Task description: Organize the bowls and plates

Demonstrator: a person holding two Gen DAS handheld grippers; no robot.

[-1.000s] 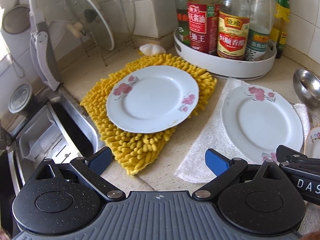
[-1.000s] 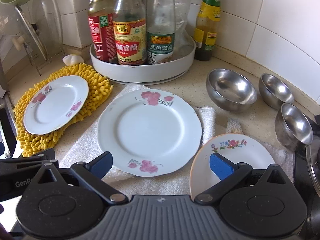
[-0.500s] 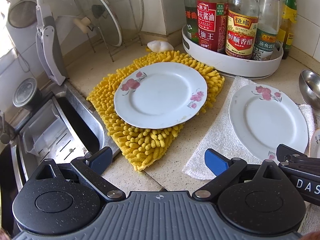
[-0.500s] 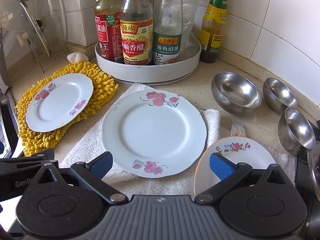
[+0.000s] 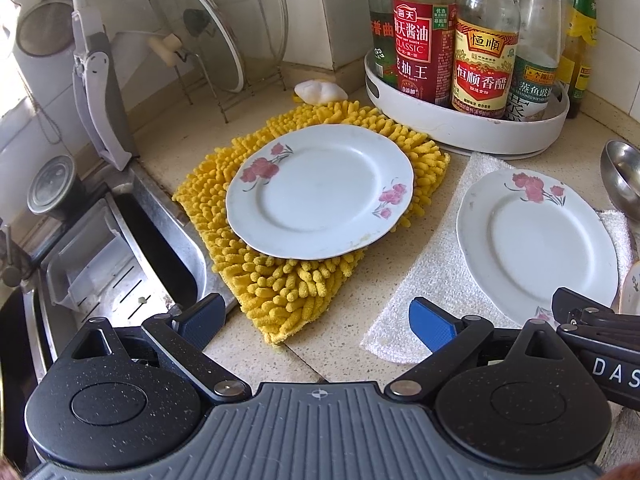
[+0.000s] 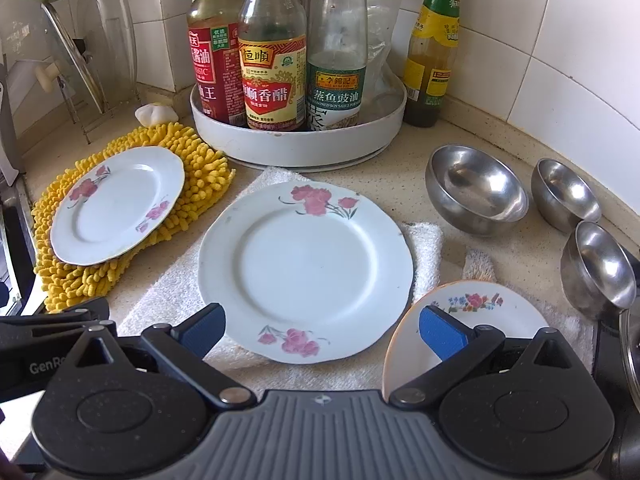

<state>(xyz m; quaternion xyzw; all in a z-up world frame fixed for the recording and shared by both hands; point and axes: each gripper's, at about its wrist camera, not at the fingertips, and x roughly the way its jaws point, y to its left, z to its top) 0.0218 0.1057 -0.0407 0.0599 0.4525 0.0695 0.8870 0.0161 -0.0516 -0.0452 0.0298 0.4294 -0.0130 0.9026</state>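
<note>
A white plate with pink flowers (image 5: 320, 192) (image 6: 116, 206) lies on a yellow shaggy mat (image 5: 280, 280) (image 6: 68, 276). A second flowered plate (image 5: 536, 240) (image 6: 304, 268) rests on a white towel (image 5: 424, 288) (image 6: 164, 292). A smaller flowered dish (image 6: 468, 312) sits at the lower right, partly behind my right finger. Three steel bowls (image 6: 476, 192) (image 6: 566, 194) (image 6: 600, 268) stand on the right of the counter. My left gripper (image 5: 316, 322) hovers open, short of the mat's near edge. My right gripper (image 6: 322, 330) is open above the near rim of the second plate.
A white round tray (image 5: 460, 128) (image 6: 296, 148) holds several sauce bottles at the back. A glass lid (image 5: 204, 40) stands in a wire rack by the wall. A steel sink (image 5: 120, 272) drops away on the left. Tiled walls close the corner.
Both grippers have drawn back and up a little, so the plates and bottles sit slightly farther off and lower in view. Nothing was taken hold of; both stay open.
</note>
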